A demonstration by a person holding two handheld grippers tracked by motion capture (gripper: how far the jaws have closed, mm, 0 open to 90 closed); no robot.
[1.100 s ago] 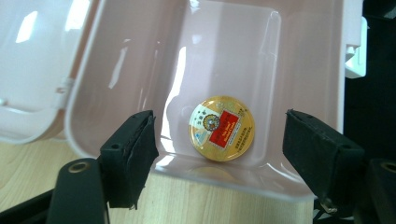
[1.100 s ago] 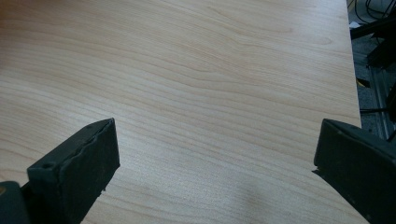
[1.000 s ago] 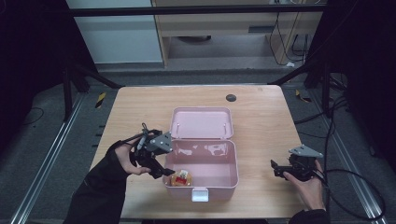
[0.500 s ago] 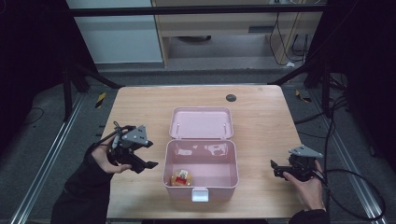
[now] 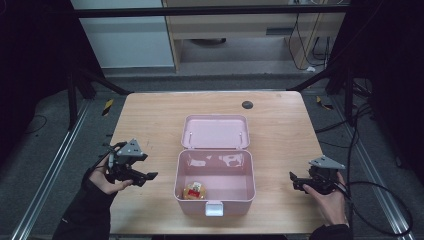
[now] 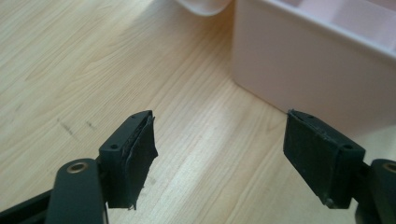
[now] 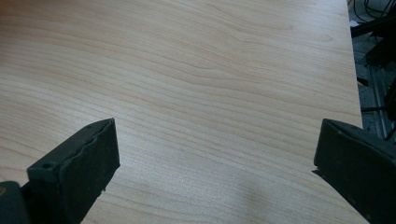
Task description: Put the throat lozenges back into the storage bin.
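The left gripper point(image 5: 145, 176) sits in the left hand point(image 5: 107, 175), jaws spread wide with nothing between them. The right gripper point(image 5: 295, 181), in the right hand point(image 5: 327, 195), is likewise spread and empty.

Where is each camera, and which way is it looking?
High view: above the person's side, looking forward and down at the table, open pink box, both hands and grippers.
Left gripper view: on the left gripper, facing the box's outer wall; open jaws show.
Right gripper view: on the right gripper, facing bare tabletop; open jaws show.
Shared: high and left gripper views both see the box.
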